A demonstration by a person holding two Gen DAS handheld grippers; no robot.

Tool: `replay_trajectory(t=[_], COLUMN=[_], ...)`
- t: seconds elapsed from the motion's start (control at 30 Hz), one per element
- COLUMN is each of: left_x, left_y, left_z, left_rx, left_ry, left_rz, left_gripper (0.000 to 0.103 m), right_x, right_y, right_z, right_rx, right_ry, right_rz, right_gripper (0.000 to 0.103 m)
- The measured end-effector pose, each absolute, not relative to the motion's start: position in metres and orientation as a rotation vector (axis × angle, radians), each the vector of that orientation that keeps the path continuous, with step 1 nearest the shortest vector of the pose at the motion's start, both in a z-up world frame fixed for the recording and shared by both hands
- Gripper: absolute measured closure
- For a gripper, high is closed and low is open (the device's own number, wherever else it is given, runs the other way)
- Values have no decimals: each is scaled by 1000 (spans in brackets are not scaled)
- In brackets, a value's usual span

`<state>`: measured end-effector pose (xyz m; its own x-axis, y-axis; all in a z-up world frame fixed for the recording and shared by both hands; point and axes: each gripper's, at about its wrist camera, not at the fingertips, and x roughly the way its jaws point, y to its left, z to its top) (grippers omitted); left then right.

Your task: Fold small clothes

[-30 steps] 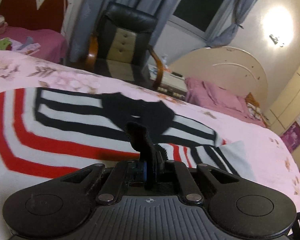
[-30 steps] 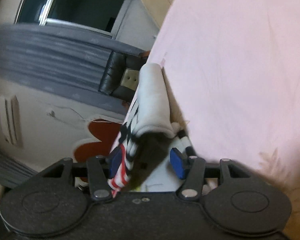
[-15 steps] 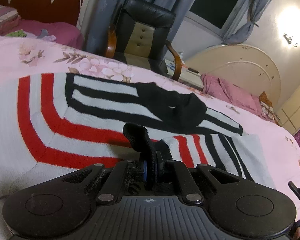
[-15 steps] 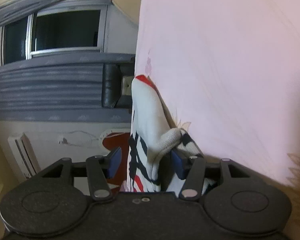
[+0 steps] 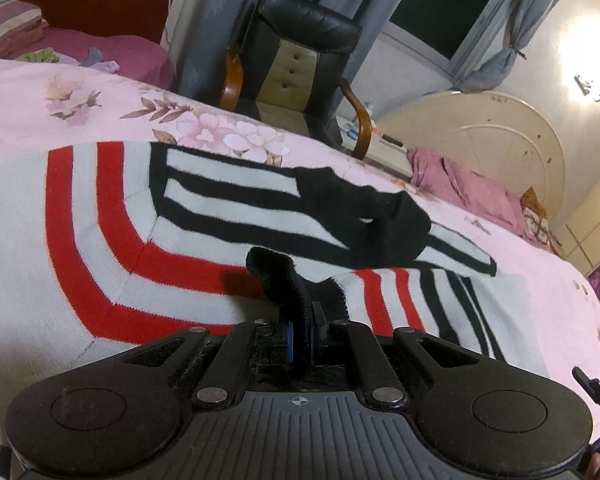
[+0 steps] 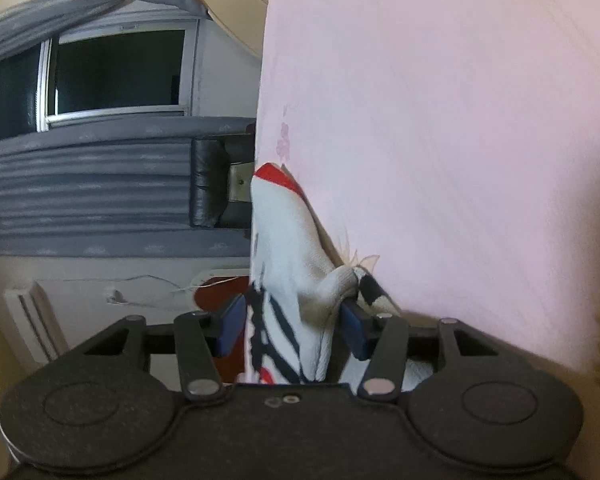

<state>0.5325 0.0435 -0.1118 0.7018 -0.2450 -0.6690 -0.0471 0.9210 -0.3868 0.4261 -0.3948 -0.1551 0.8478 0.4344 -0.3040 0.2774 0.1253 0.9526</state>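
Note:
A white knit sweater (image 5: 180, 220) with red and black stripes lies spread on the pink floral bedspread (image 5: 100, 92). One black-cuffed sleeve is folded across its middle. My left gripper (image 5: 302, 328) is low over the sweater's near part, shut on a black edge of the knit (image 5: 276, 276) that curls up out of the jaws. In the right wrist view the picture is rolled sideways, so the bedspread (image 6: 460, 160) fills the right. My right gripper (image 6: 292, 328) is closing with a bunched fold of the sweater (image 6: 292, 248) between its blue pads; the cloth lies against one pad only.
A black leather armchair (image 5: 300, 60) with wooden arms stands beyond the bed's far edge, before grey curtains and a dark window. A second bed with crumpled pink bedding (image 5: 460, 184) is at the right, and clothes lie on another bed (image 5: 112, 56) at the far left.
My left gripper sank toward the sweater with the black edge still pinched. My right gripper rolled until the bed stands upright in its view, and its jaws narrowed around the fold.

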Motion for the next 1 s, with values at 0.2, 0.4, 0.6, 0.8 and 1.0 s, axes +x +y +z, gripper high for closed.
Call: replay_trajectory(t=[0.2,0.4,0.6,0.8,1.0], left_x=[535,538,536,534,535], left_y=[47,41,43,41,42], left_z=[-116,-115,-118,-122,-119], left_rx=[-393,-315,-323,-321,-312], left_ry=[796,803,791,774,774], left_rz=[-108,-99,-106,-103,-106], left_gripper=[96,96,96,96,96], right_x=[432,432,424,440,519], right_y=[-390,-381,-385,-406,-401], right_z=[-147,-134,-118,-85,-109], right_rx=[1230,1017,957,791,759], right_ry=[674,685,714,621,769], right_rz=[65,58,137,146,202], right_gripper=[92,96,76,69,69])
